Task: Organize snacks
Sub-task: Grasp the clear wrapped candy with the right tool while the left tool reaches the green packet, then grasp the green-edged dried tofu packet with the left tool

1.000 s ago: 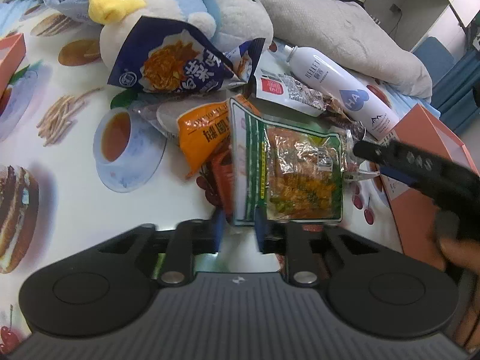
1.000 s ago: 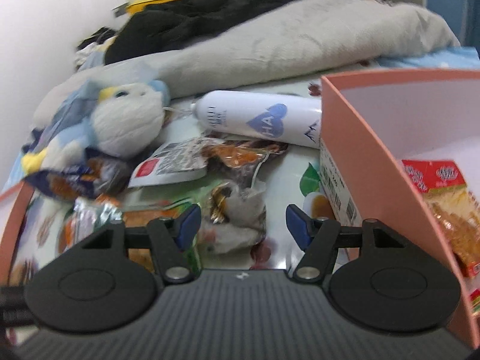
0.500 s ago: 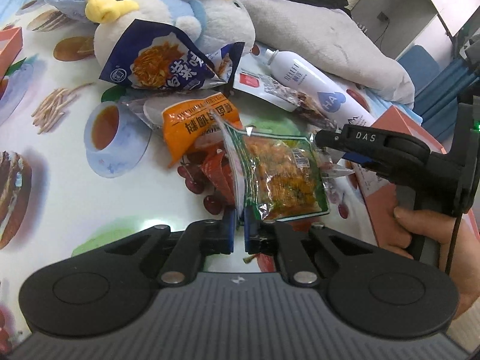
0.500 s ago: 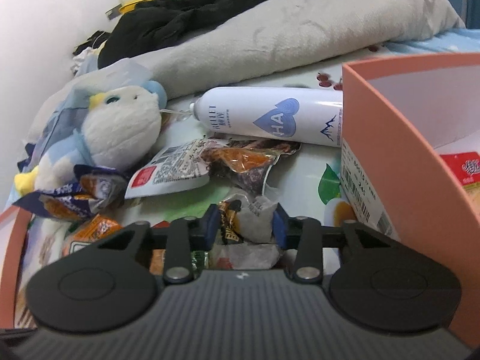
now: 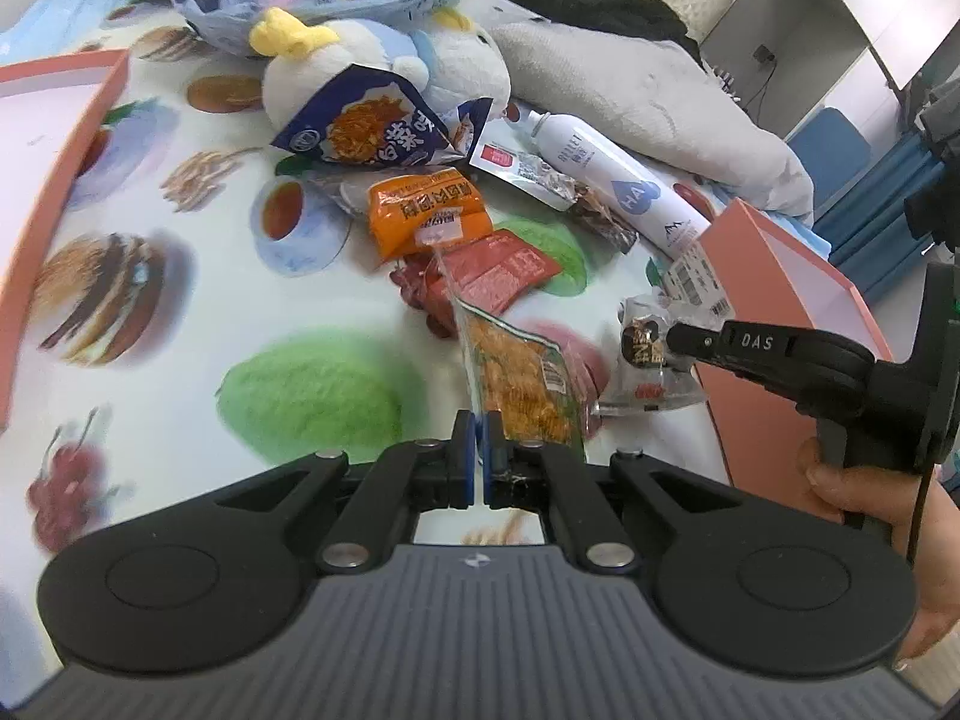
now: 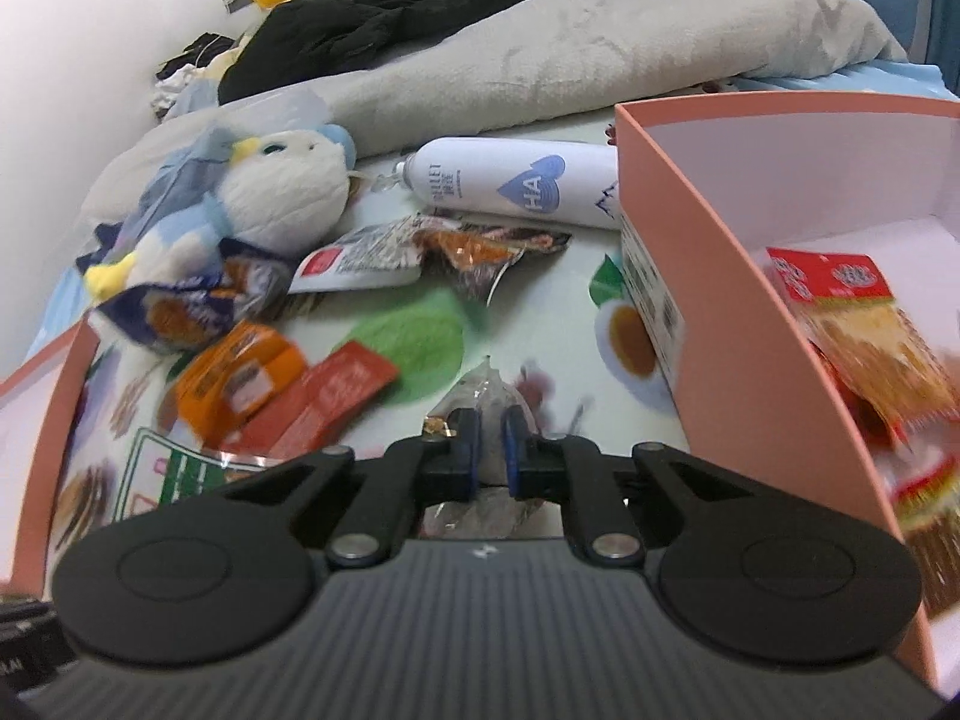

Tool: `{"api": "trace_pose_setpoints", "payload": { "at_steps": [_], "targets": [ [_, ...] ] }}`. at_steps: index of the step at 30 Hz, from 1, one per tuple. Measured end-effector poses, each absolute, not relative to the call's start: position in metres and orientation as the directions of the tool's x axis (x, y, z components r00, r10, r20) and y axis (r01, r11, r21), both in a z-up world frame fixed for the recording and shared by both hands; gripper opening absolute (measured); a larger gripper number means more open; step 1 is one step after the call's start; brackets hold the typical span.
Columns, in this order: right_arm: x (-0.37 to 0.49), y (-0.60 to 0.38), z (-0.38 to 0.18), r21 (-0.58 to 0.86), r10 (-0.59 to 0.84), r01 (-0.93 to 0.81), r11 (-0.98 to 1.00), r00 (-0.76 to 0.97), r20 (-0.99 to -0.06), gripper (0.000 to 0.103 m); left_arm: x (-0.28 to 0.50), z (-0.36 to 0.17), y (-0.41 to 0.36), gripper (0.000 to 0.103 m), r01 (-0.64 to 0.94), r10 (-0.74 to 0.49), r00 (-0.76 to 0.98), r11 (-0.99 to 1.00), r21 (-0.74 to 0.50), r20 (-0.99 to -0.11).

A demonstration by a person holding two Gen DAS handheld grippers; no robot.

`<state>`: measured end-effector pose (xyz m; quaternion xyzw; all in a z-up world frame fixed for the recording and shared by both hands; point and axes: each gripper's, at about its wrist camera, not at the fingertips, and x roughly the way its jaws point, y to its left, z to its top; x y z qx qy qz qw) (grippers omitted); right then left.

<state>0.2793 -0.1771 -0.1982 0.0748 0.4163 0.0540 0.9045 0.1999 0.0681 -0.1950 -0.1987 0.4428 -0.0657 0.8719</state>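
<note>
Food-print white cloth [image 5: 180, 312], snacks heaped mid-surface, grey blanket [image 6: 540, 54] at the back.
Left gripper [image 5: 480, 450] pinches clear green-edged snack bag [image 5: 522, 384]; right gripper [image 6: 489, 450], jaws just closing, clamps clear crinkled wrapper [image 6: 480, 390] beside salmon-pink cardboard box [image 6: 720, 312].

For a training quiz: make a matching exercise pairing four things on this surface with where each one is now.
1. green snack packet
2. clear wrapped snack
3. white spray bottle
4. red-topped snack bag

a. inside the pink box
b. lying beside the plush toy
c. pinched in the left gripper
d. pinched in the right gripper

Pairs: 1-c, 2-d, 3-b, 4-a
</note>
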Motion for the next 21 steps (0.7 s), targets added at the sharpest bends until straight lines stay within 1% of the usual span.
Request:
{"api": "trace_pose_setpoints", "payload": {
  "at_steps": [7,13,17,21],
  "targets": [
    [0.227,-0.176,-0.185,0.187,0.183,-0.062,0.980,0.634,-0.751,0.011,0.150,-0.185,0.073,0.002,-0.070,-0.270,0.619,0.916,-0.395,-0.737],
    [0.184,-0.177,-0.184,0.196,0.201,-0.076,0.978,0.613,-0.764,0.011,0.114,-0.183,0.075,0.003,-0.077,-0.266,0.624,0.914,-0.397,-0.735],
    [0.163,-0.180,-0.188,0.214,0.214,-0.074,0.974,0.601,-0.770,0.013,0.108,-0.184,0.073,0.003,-0.067,-0.280,0.611,0.914,-0.401,-0.741],
    [0.155,-0.182,-0.195,0.205,0.209,-0.076,0.976,0.602,-0.770,0.015,0.118,-0.183,0.058,0.004,-0.009,-0.291,0.604,0.928,-0.372,-0.742]
  ]
}}
